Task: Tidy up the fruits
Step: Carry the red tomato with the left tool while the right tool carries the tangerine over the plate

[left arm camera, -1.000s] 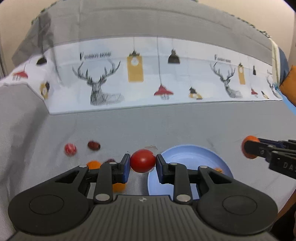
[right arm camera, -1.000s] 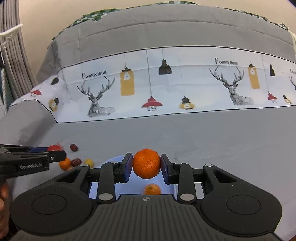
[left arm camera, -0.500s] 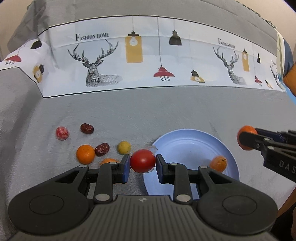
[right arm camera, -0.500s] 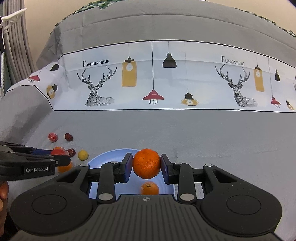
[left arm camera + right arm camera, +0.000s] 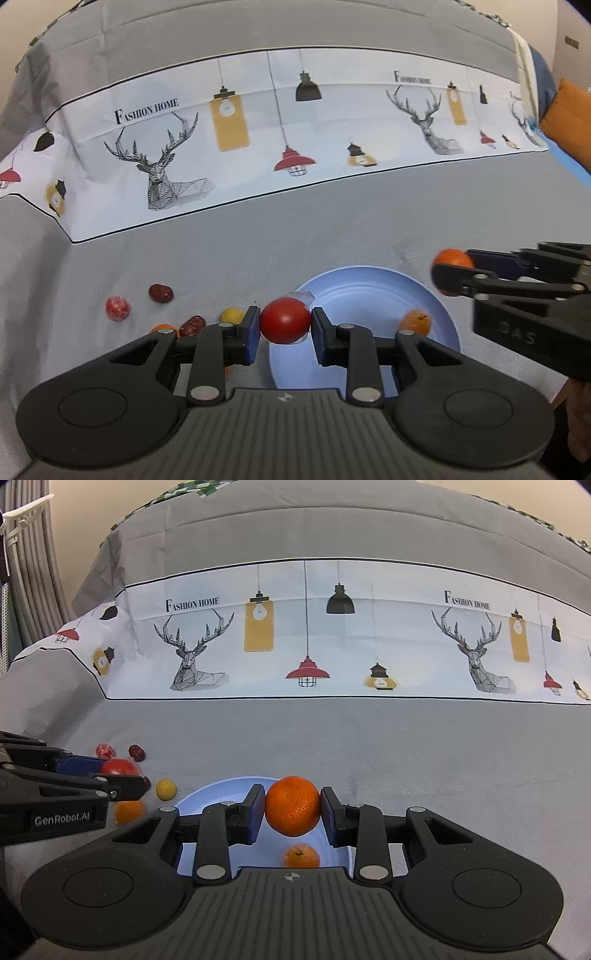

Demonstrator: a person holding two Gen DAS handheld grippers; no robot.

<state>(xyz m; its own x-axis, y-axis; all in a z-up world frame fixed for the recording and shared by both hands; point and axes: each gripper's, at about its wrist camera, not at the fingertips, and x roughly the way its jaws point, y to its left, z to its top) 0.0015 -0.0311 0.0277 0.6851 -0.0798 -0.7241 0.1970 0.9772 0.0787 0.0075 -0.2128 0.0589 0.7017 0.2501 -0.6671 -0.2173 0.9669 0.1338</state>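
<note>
The left gripper (image 5: 284, 325), clamped on a tomato (image 5: 284, 320), hid part of the plate (image 5: 373, 291). Only the right view showed the right gripper (image 5: 292, 808) squeezing an orange (image 5: 292, 805) above it.

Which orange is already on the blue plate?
The small orange lying on the blue plate; another orange is held up, another lies on the cloth.

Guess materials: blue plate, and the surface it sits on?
Blue plate: probably plastic or melamine; uniform pale blue, smooth, soft sheen, no glassy glare. Surface: grey woven cloth, matte, with creases and fine fuzzy texture; a white printed band runs behind it.
</note>
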